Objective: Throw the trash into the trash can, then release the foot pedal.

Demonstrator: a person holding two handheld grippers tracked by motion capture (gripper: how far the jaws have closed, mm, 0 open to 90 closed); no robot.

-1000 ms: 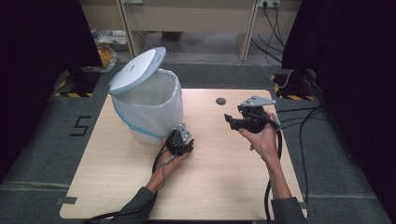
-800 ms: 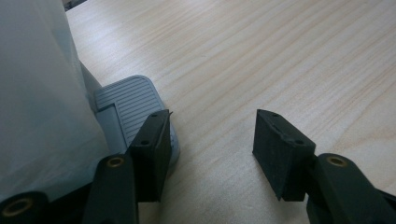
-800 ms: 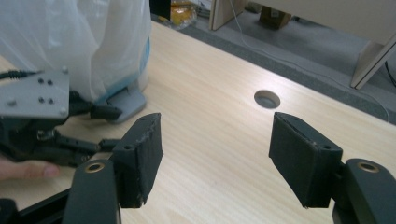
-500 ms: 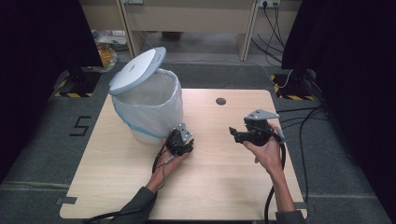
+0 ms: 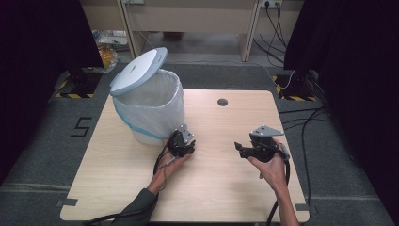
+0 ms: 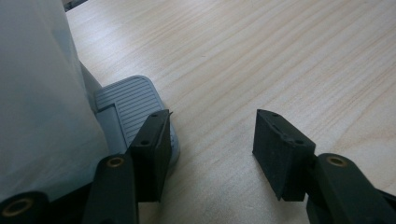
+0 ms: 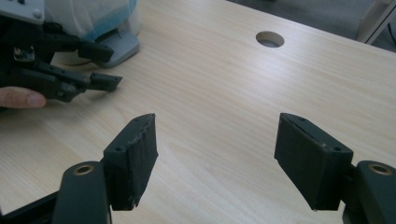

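A white pedal bin lined with a white bag stands at the table's back left, its lid tipped up. My left gripper sits at the bin's foot. In the left gripper view its jaws stand apart with nothing between them, and one jaw lies over the grey ribbed pedal. My right gripper hangs low over the table's right half, pointing left. Its jaws have just been opening and hold nothing. The right gripper view also shows the left gripper and the pedal.
The light wooden table has a round cable hole near its back edge. Cables trail off the right side across the floor. Dark curtains flank the table, and a bag of clutter lies on the floor behind the bin.
My right gripper has come down towards the table and drawn nearer the front edge. The left gripper has stayed at the pedal, and the lid is still up.
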